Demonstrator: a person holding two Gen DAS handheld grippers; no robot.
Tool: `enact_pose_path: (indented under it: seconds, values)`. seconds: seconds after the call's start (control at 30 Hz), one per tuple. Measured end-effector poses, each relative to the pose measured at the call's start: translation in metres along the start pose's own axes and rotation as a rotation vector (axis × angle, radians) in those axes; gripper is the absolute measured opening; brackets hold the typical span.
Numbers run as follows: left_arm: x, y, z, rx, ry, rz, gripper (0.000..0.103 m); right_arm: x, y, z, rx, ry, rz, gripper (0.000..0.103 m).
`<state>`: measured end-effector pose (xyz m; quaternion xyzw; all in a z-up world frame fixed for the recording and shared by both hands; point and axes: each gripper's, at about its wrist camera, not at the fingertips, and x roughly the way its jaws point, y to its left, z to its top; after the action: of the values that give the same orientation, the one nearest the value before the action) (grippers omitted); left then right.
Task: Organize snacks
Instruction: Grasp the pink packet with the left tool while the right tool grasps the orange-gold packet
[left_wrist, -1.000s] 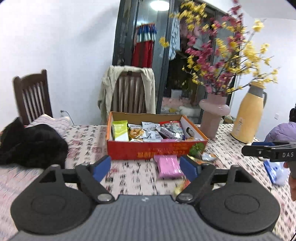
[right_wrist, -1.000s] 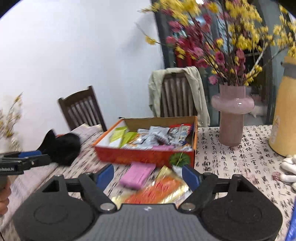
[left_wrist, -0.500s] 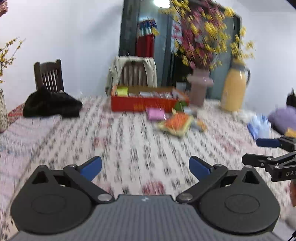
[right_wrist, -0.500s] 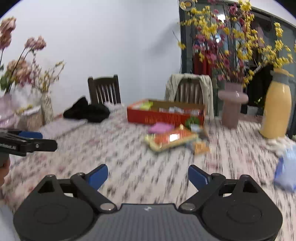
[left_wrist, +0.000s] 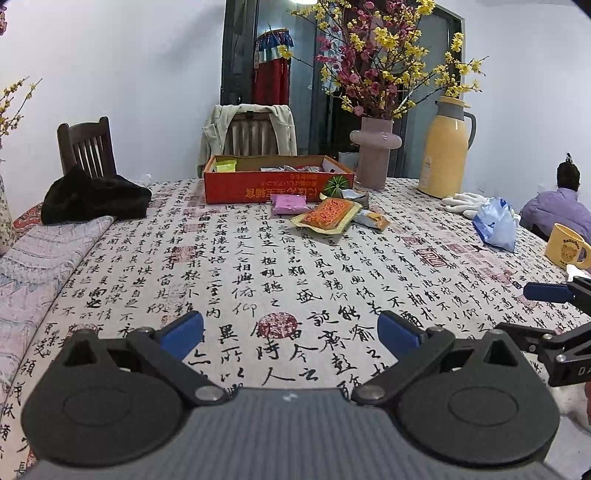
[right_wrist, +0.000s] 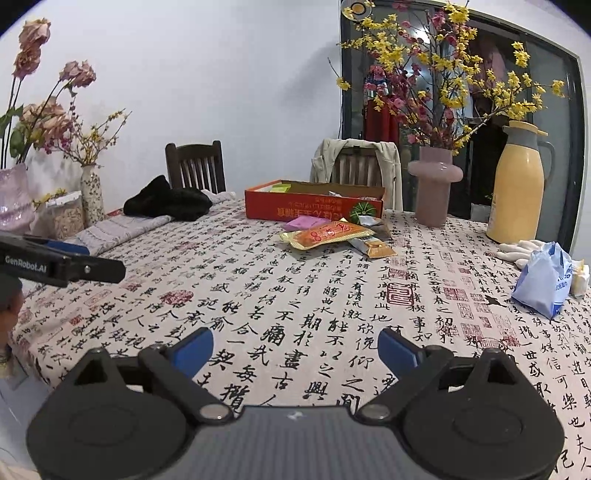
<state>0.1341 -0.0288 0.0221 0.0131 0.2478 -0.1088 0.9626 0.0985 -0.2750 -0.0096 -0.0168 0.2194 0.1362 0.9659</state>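
Observation:
An orange-red cardboard box (left_wrist: 279, 188) (right_wrist: 314, 208) with several snack packets inside stands at the far side of the table. In front of it lie a pink packet (left_wrist: 288, 203) (right_wrist: 306, 222), a gold-edged orange packet (left_wrist: 327, 214) (right_wrist: 327, 232) and a small orange wrapper (left_wrist: 373, 219) (right_wrist: 375, 247). My left gripper (left_wrist: 290, 328) is open and empty over the near part of the tablecloth, far from the snacks. My right gripper (right_wrist: 295, 345) is also open and empty, level with it on the right (left_wrist: 532, 310).
A pink vase (left_wrist: 375, 155) of flowers and a yellow thermos (left_wrist: 445, 147) stand right of the box. A blue-white bag (left_wrist: 496, 223), white gloves and a yellow mug (left_wrist: 565, 247) sit at the right, with a person in purple (left_wrist: 557, 210) beyond. A black garment (left_wrist: 92, 199) lies at left.
Both grippers have pulled back from just in front of the box to the near part of the table, sinking a little. Their jaws now stand wider.

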Motion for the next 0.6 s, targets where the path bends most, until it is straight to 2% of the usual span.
enact_pose_path:
  seconds: [0.3,0.6]
  values:
    - [0.03,0.014,0.011,-0.021,0.038,0.003,0.103,0.028,-0.01,0.007,0.045,0.039,-0.025,0.096]
    - [0.104,0.029,0.063,0.021,0.055,-0.013,0.103,0.095,-0.036,0.053,0.075,0.071,-0.011,0.096]
